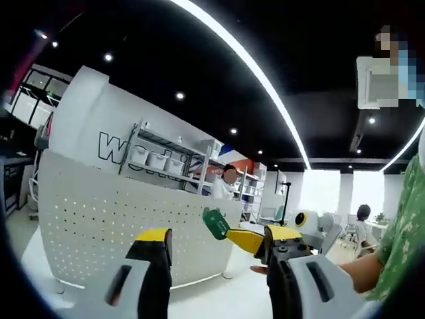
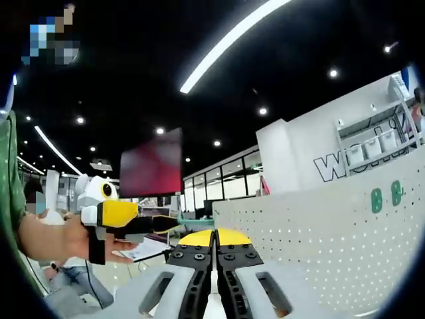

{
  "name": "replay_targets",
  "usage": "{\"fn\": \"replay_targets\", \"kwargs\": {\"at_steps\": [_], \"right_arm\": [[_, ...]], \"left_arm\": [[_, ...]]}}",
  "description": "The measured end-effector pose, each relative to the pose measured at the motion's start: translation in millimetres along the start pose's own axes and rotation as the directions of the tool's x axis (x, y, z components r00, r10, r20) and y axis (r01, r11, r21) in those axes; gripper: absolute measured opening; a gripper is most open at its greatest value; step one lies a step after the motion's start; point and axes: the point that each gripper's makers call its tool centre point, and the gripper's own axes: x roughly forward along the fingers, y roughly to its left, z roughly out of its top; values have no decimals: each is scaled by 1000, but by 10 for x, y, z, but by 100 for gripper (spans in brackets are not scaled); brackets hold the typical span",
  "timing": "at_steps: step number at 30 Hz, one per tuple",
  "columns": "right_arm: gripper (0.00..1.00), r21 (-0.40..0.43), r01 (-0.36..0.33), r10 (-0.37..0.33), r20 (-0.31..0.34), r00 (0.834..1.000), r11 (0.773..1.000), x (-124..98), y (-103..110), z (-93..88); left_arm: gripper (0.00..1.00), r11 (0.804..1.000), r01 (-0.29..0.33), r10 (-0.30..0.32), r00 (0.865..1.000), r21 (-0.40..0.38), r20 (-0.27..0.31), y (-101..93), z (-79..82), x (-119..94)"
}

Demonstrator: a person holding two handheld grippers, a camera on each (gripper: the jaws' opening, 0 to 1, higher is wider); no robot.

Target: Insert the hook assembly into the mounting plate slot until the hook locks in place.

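**A:** Where's the hook relative to the perforated panel?

**B:** In the left gripper view the green hook point(image 1: 216, 222) is in the air in front of the perforated panel point(image 1: 99, 212), near its right end and apart from it. It sits at the end of a yellow tip reaching in from the right. I take that for my other tool, but I can't tell how firmly the hook is held.

**A:** And your two tools?

**B:** My left hand-held gripper point(image 1: 218, 234) has its jaws spread wide with nothing between them. My right hand-held gripper point(image 2: 214, 236) has its yellow tips pressed together, and I can't see anything sticking out past them in the right gripper view. In that view, two small green pieces point(image 2: 376, 198) are touching the panel face, high on its right part.

**A:** So how do you do the approach well?

**B:** I judge that insertion hasn't started, so alignment comes first. I'd turn both views down toward the panel, because they're tilted up at the ceiling. Then I'd square the hook's tongue to a slot before touching it and push straight in along the slot. A skewed entry would probably jam or twist the hook in the grip. The open tool could steady the panel from the front while I press until the hook seats.
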Motion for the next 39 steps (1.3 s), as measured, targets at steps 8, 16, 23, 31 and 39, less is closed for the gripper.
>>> {"fn": "replay_targets", "kwargs": {"at_steps": [8,16,23,31,39], "right_arm": [[0,-37,2,0,38,999,999,4,67,125],[0,-63,-8,10,44,999,998,-4,138,132],[0,-67,-13,17,47,999,998,1,180,116],[0,-70,-15,19,53,998,997,4,197,99],[0,-68,-21,25,62,998,997,-3,218,93]], "left_arm": [[49,996,19,-17,1000,-89,24,-35,11,83],[37,989,13,-9,1000,-146,24,-15,-19,122],[27,981,7,-2,1000,-194,26,-6,-44,156],[18,968,29,-20,999,-248,40,-35,-51,194],[10,961,49,-40,998,-274,38,-64,-69,226]]}}
